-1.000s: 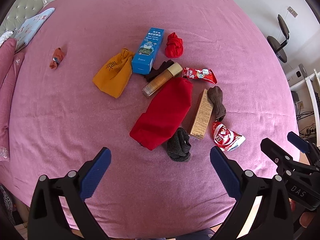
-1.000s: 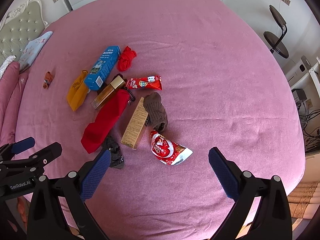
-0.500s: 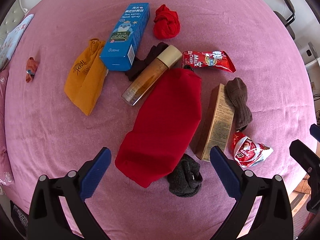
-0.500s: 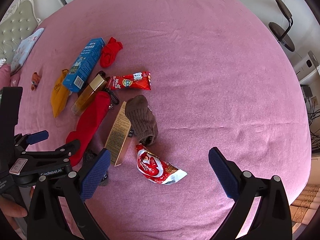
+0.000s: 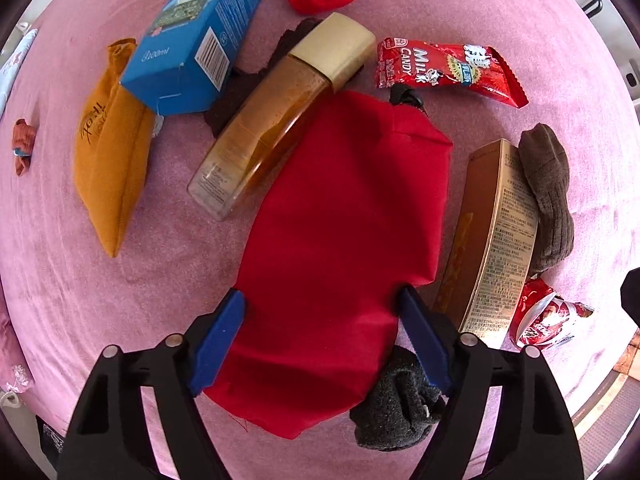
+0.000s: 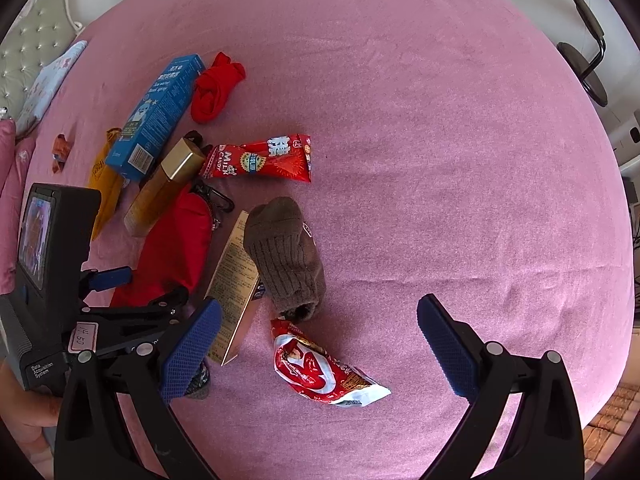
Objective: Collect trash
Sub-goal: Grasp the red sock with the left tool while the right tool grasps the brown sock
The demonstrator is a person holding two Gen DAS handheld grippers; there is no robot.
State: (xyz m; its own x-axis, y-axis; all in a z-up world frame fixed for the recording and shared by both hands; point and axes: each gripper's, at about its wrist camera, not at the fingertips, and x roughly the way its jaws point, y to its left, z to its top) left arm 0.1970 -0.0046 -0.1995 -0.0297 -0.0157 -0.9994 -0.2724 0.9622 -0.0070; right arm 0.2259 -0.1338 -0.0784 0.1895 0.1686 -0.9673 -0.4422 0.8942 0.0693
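On the pink bedspread: left gripper over the red pouch.
Its jaws are closing, the pouch between the pads, grip unconfirmed. Right gripper stands wide open, holding nothing; a crumpled red wrapper lies at 6 o'clock from the brown sock.

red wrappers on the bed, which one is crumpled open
The red-and-white wrapper below the brown sock; the milk candy pack lies flat and sealed.
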